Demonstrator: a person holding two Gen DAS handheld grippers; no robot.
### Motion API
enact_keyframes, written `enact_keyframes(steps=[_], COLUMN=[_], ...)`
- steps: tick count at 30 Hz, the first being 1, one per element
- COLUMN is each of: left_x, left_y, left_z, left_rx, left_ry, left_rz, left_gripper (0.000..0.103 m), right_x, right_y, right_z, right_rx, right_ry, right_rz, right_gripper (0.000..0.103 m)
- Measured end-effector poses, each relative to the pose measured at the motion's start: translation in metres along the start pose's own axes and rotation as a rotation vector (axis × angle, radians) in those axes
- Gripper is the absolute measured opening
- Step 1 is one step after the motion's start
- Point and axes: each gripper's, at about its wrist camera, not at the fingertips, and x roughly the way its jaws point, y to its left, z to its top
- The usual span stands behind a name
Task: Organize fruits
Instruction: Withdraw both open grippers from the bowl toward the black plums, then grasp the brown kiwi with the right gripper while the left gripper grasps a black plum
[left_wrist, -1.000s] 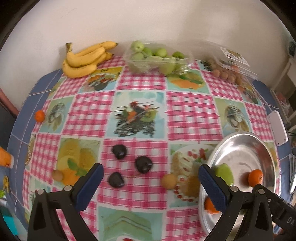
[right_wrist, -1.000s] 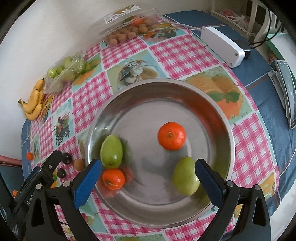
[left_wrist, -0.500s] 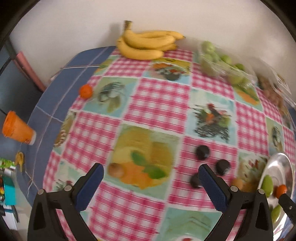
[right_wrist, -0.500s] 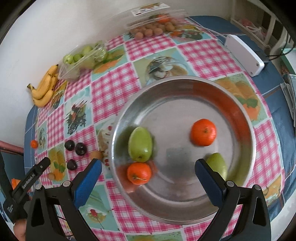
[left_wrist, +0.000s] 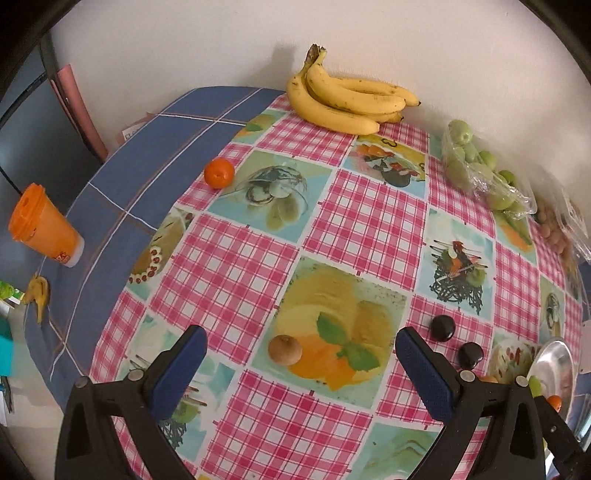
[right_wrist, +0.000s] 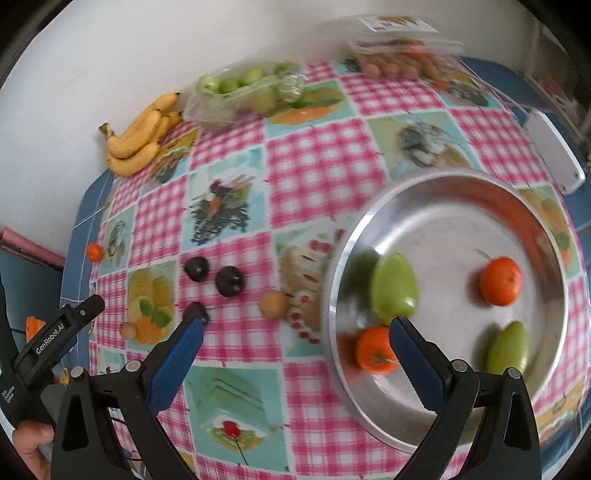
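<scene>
Where checked pink oilcloth (left_wrist: 236, 266) covers round table against white wall, shiny steel bowl (right_wrist: 454, 192) sits ahead-right of right gripper (right_wrist: 295, 325), jaws apart, holding two green pears, two oranges. Left gripper (left_wrist: 301, 349) spread wide, empty; small brown kiwi (left_wrist: 284, 349) lies between its fingers. Banana bunch (left_wrist: 347, 99) far ahead; dark plums (left_wrist: 443, 328) right; lone orange (left_wrist: 219, 172) far left.

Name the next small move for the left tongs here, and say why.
Probably lower the left tongs straight onto the small brown fruit, then close. The tongs are open and empty, and that fruit lies loose on the tablecloth between their tips. The metal bowl already holds two oranges and two green fruits, so loose pieces seem bound there.
</scene>
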Motion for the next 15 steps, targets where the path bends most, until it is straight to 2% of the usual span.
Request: enact_keyframes(steps=[3, 7, 15], left_x=[0.003, 0.010, 0.015], left_y=[0.000, 0.002, -0.012], left_z=[0.000, -0.001, 0.000], left_rx=[-0.004, -0.078, -0.055], left_ry=[-0.001, 0.019, 0.013], left_rz=[-0.014, -0.090, -0.112], left_gripper=[0.103, 0.103, 0.103], right_x=[0.003, 0.009, 0.019], right_y=[0.010, 0.019, 0.027], right_z=[0.001, 0.002, 0.003], right_rx=[-0.026, -0.057, -0.133], right_ry=[-0.017, -0.024, -0.029], right_rz=[0.053, 0.079, 0.096], right_gripper=[0.101, 0.101, 0.101])
